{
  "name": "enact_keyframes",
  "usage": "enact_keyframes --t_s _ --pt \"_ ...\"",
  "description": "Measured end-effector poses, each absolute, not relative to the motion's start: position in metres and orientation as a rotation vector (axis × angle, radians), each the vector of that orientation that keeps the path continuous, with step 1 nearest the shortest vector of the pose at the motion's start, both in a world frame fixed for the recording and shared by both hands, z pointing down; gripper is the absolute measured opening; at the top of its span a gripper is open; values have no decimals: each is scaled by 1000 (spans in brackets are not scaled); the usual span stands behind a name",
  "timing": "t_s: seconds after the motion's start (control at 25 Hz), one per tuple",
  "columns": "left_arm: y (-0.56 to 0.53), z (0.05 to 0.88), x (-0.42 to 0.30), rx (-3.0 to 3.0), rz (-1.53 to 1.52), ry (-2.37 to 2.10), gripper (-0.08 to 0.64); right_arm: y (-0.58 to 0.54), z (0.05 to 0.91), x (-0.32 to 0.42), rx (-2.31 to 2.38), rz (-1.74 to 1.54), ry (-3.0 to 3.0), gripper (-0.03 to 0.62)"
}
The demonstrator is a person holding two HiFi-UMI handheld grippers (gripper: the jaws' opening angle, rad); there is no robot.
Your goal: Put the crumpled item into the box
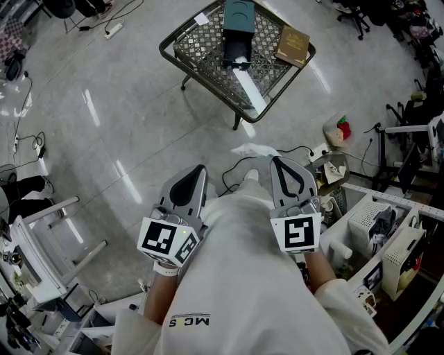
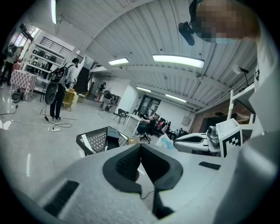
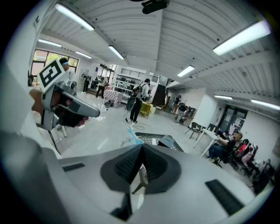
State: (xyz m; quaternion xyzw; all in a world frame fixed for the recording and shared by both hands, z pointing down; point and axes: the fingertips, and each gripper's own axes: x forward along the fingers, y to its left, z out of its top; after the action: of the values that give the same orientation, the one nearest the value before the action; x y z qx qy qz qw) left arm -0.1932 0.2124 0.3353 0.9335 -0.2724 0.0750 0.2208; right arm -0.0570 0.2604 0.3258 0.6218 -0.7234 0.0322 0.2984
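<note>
Head view has both grippers drawn in close to the person's body, well apart from the wire-mesh tabletop where the dark box stands beside a brown book. The step in hand looks like the carry: the crumpled item must cross the open floor to that box. To do it well, the right gripper should hold a firm squeeze the whole way, since the item looks like thin, light film that could slip out. It should come at the box from above and release only once the fingertips are over the opening. I cannot tell from here which face of the box is open, so that needs checking on the approach. The left gripper has its fingers pressed together on nothing, as the left gripper view shows. It could steady the box if it shifts on the mesh.

The right gripper's fingers are closed with their tips meeting. The crumpled item, white with a pale blue patch, juts out just past those tips, up and to the left in the right gripper view. I judge it pinched by an edge at the very tips, with most of it hanging free outside the fingers.
</note>
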Motion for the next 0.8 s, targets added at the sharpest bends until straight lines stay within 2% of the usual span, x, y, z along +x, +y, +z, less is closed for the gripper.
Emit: enact_keyframes --t_s 0.24,0.8 --pt "242 323 -150 2584 238 -704 15 287 309 -19 1749 201 -1974 14" --pt "269 314 -46 2628 313 -781 15 304 310 68 1748 176 -2096 14"
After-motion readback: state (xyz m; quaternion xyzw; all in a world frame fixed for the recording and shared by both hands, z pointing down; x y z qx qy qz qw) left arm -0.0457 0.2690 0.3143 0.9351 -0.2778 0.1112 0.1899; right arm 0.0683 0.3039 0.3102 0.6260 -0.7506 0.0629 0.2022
